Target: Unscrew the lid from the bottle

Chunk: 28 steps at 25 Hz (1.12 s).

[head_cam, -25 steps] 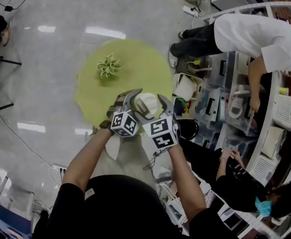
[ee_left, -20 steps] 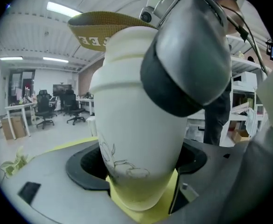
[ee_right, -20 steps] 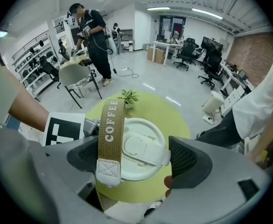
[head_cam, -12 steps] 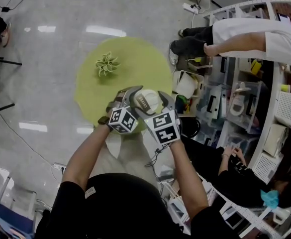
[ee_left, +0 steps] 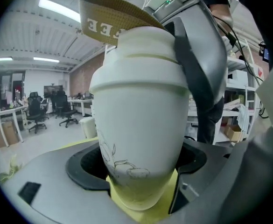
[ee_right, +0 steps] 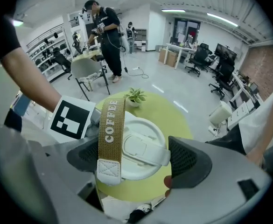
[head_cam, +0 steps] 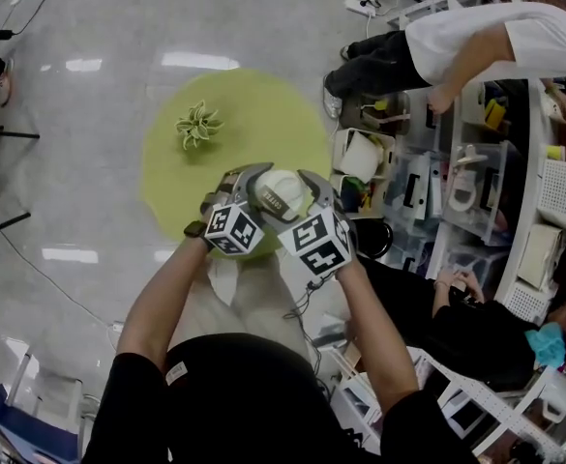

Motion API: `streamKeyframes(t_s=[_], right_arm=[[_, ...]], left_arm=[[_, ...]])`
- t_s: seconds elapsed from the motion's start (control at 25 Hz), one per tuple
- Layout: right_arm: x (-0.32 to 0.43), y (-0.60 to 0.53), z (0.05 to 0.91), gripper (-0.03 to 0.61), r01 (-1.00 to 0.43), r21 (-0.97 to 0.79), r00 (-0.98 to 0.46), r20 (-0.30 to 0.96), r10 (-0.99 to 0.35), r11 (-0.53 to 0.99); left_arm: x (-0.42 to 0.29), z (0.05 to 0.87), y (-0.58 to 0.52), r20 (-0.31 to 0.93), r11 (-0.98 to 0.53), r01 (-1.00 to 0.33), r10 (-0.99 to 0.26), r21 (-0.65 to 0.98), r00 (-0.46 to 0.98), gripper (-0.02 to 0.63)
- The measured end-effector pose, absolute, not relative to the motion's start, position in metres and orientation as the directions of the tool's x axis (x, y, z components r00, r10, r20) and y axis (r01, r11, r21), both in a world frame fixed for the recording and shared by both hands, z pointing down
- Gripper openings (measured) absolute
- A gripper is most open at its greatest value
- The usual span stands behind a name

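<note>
Left gripper clamps the white bottle round its lower body, above the round green table's near edge. Right gripper grasps its lid; the woven strap hides one pad's contact.

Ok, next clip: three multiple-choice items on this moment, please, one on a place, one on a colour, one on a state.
1. Where is the small plant?
A. on the round green table
B. on the floor
C. on a shelf

2. What colour is the strap over the lid?
A. red
B. tan
C. blue

3. Where is the lid?
A. lying on the table
B. on the bottle, between the jaws of the right gripper
C. on the floor

Key: 1 A, the plant stands on the tabletop; 2 B, the right gripper view shows tan webbing; 3 B, the lid tops the white body, a pad at each side.
</note>
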State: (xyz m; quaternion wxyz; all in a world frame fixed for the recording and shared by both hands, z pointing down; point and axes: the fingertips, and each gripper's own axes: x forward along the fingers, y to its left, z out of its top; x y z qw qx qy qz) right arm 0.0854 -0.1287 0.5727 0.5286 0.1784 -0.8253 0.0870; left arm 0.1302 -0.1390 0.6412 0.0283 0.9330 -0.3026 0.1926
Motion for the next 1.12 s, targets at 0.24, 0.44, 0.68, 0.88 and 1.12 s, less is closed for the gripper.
streamKeyframes(t_s=[0.24, 0.44, 0.68, 0.88, 1.12], right_arm=[[0.081, -0.115, 0.575, 0.433, -0.058, 0.114, -0.378, 0.917, -0.127, 0.992], [0.084, -0.108, 0.576, 0.430, 0.142, 0.142, -0.335, 0.938, -0.087, 0.980], [0.091, -0.108, 0.576, 0.428, 0.162, 0.146, -0.326, 0.941, -0.087, 0.976], [0.097, -0.111, 0.576, 0.431, 0.107, 0.159, -0.361, 0.926, -0.110, 0.981], [0.106, -0.116, 0.549, 0.517, -0.478, -0.089, -0.506, 0.841, -0.191, 0.874]], left_arm=[[0.128, 0.643, -0.135, 0.384, -0.832, -0.550, -0.533, -0.076, 0.754, 0.408], [0.130, 0.642, -0.133, 0.388, -0.842, -0.533, -0.520, -0.085, 0.761, 0.408], [0.134, 0.642, -0.133, 0.392, -0.854, -0.510, -0.506, -0.103, 0.768, 0.408], [0.138, 0.643, -0.133, 0.410, -0.866, -0.486, -0.487, -0.114, 0.771, 0.408], [0.131, 0.644, -0.133, 0.428, -0.859, -0.503, -0.492, -0.096, 0.758, 0.408]])
